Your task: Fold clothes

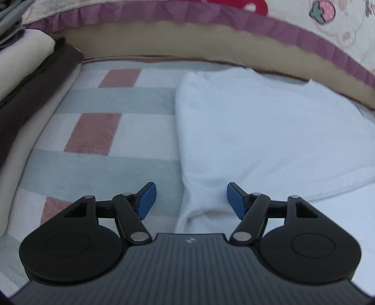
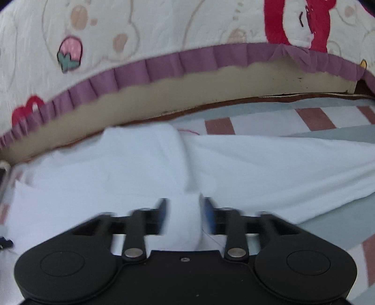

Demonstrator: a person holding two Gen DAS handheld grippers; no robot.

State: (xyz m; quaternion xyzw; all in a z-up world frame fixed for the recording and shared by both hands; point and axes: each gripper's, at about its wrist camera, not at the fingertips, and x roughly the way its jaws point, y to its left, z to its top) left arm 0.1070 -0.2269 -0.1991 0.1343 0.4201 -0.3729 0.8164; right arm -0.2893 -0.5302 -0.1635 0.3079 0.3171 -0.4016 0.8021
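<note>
A white garment [image 1: 257,131] lies on a checked blanket [image 1: 98,131], its folded left edge running toward me. My left gripper [image 1: 191,199] is open, its blue pads [image 1: 147,199] on either side of the garment's near edge, gripping nothing. In the right wrist view the same white garment [image 2: 257,164] spreads across the blanket. My right gripper [image 2: 185,215] is partly closed around a raised bunch of the white cloth, with a pad on each side of it. The view is motion-blurred.
A quilt with a purple ruffle [image 1: 211,21] and strawberry prints [image 2: 70,54] hangs over a beige bed edge [image 2: 187,89] at the back. Folded beige and dark clothes [image 1: 28,61] are stacked at the left.
</note>
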